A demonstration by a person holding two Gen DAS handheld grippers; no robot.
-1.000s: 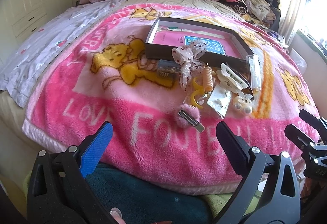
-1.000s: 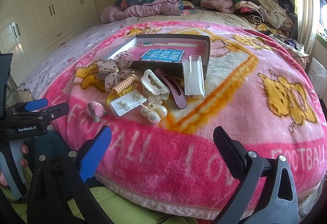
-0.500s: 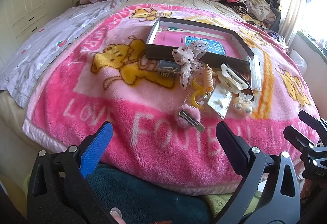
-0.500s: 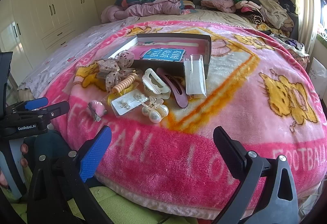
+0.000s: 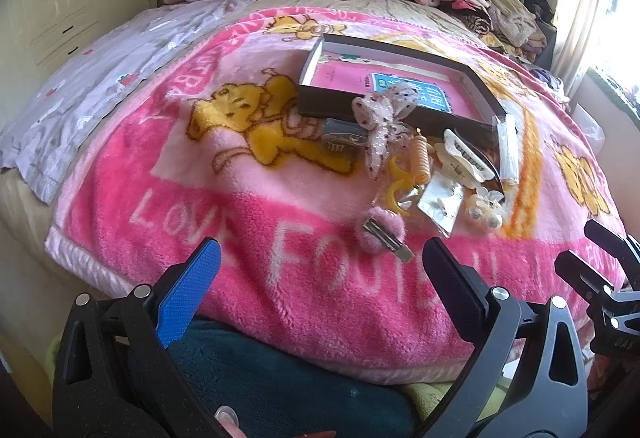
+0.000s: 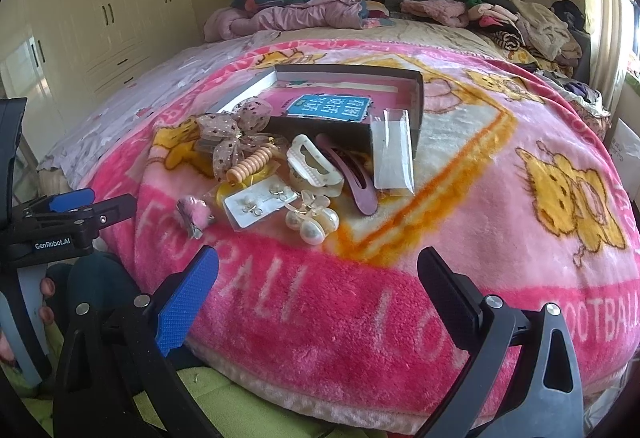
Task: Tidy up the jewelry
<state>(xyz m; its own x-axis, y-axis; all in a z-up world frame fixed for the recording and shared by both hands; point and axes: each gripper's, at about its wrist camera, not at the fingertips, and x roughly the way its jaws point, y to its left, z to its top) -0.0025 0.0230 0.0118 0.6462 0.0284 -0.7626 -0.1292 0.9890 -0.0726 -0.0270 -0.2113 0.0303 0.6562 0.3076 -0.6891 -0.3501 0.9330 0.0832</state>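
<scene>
Two hand-held tools, the left tool (image 5: 320,278) and the right tool (image 6: 318,274), hover released and empty at the foot of a bed spread with a pink blanket (image 6: 460,198). The jewelry, including a pearl clip (image 6: 314,222), an earring card (image 6: 256,204) and a fluffy pink clip (image 5: 382,228), lies heaped at 12 o'clock, just before the open box (image 6: 348,98). Sorting appears not yet begun; next likely comes a reach forward to pinch one piece.

left claw (image 5: 320,278): spread wide, empty | right claw (image 6: 318,276): spread wide, empty
</scene>
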